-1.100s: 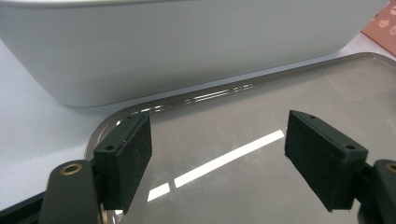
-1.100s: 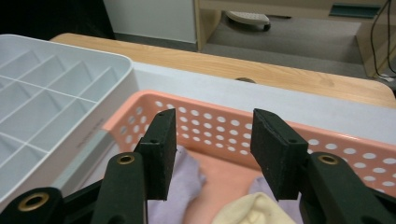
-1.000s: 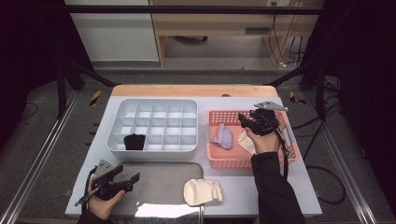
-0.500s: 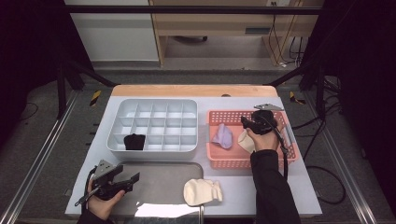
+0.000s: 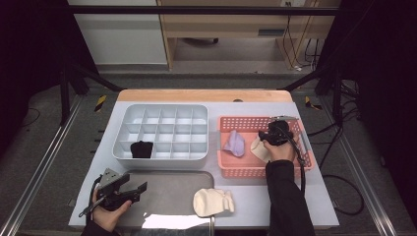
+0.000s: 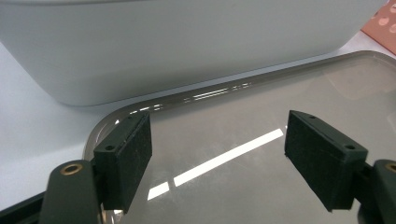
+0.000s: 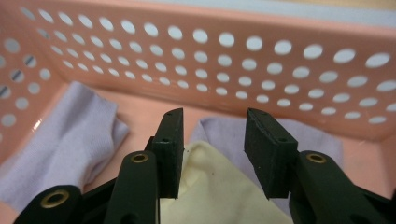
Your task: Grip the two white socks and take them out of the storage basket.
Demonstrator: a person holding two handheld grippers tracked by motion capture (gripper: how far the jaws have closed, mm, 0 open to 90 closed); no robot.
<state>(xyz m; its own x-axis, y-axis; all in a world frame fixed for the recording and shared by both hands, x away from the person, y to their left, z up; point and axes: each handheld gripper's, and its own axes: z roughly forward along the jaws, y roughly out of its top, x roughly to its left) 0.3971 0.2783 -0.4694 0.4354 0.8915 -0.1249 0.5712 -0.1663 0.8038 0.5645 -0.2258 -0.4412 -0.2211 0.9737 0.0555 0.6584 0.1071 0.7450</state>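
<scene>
Scene: a person stands at a pale desk point(image 5: 314, 196) seen from above, holding a two-jaw gripper in each hand.
Right gripper point(image 7: 212, 154): lowered into a pink perforated basket point(image 5: 290, 169) on the right side of the desk. Its jaws are about half open and have just been closing. A fold of cream cloth point(image 7: 210, 196) lies between the pads; whether they press on it yet cannot be told.
Cream cloth: in the right half of the basket, lying over a lilac cloth point(image 7: 224, 128) beneath it.
Second lilac cloth point(image 5: 234, 143): crumpled in the left half of the basket, apart from the jaws.
Left gripper point(image 6: 217, 158): held low at the near left corner of the desk, jaws wide open with nothing between them, over a shiny grey tray point(image 5: 169, 194).
White organiser point(image 5: 162, 132): a box of many small compartments behind the tray, left of the basket. A black bundle point(image 5: 141, 149) sits in one compartment of its front row.
Cream socks point(image 5: 212, 201): a folded bundle on the desk just right of the tray.
</scene>
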